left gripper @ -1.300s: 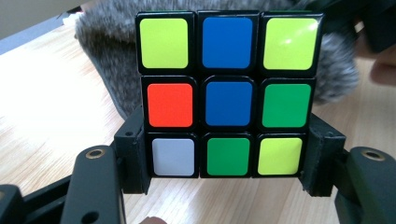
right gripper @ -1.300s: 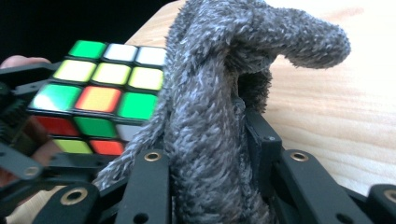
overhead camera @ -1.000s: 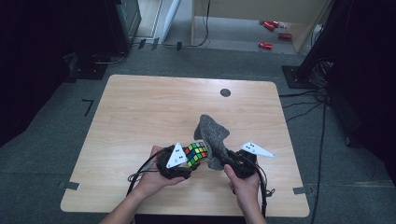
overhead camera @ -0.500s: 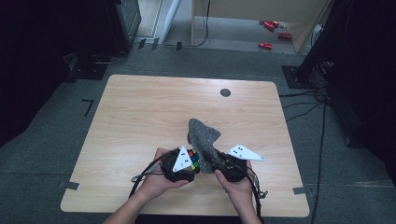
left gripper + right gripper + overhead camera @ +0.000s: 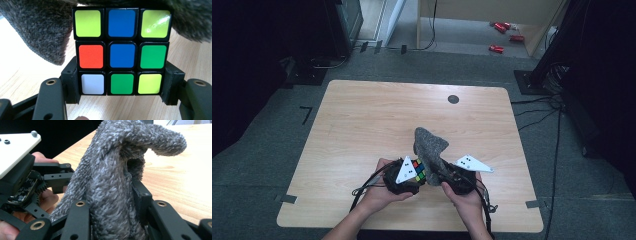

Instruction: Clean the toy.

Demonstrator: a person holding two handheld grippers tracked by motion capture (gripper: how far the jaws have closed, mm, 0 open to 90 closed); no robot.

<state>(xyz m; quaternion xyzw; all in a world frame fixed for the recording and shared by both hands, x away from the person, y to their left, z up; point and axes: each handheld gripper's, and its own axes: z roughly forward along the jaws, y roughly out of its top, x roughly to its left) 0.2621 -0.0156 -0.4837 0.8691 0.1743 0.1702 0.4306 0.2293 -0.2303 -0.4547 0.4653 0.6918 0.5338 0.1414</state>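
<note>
Since 1 s ago you've brought both grippers together at the table's [image 5: 362,120] near edge, and the cloth [image 5: 430,145] now stands up against the cube [image 5: 418,170] instead of lying beside it.

Left gripper [image 5: 120,85]: clenched on the cube, jaws pinching its lower layer on two opposite sides. In the left gripper view the face toward the camera is mixed: yellow-blue-yellow on top, red-blue-green mid, white-green-yellow at bottom. Cloth drapes over the cube's top edge and hangs behind it at left.

Right gripper [image 5: 112,220]: clamped on the cloth, which bunches thick between the jaws. The cloth rises as a column, then folds over at the top; free tip points away from you, toward the far side of the table. Long axis approx. vertical, tilted slightly toward the cube. A cube has no long axis; its gripped face looks back along the left gripper.

Step in hand, by my judgement: wiping the cube w/ the cloth, cloth just brought into contact at the upper face.

Next move calls for: hold the left grip firm, drag the cloth across the top face w/ the right, keeping the wad tight so it doesn't slip out. Cube & cloth both sit off the table, between your hands.
</note>
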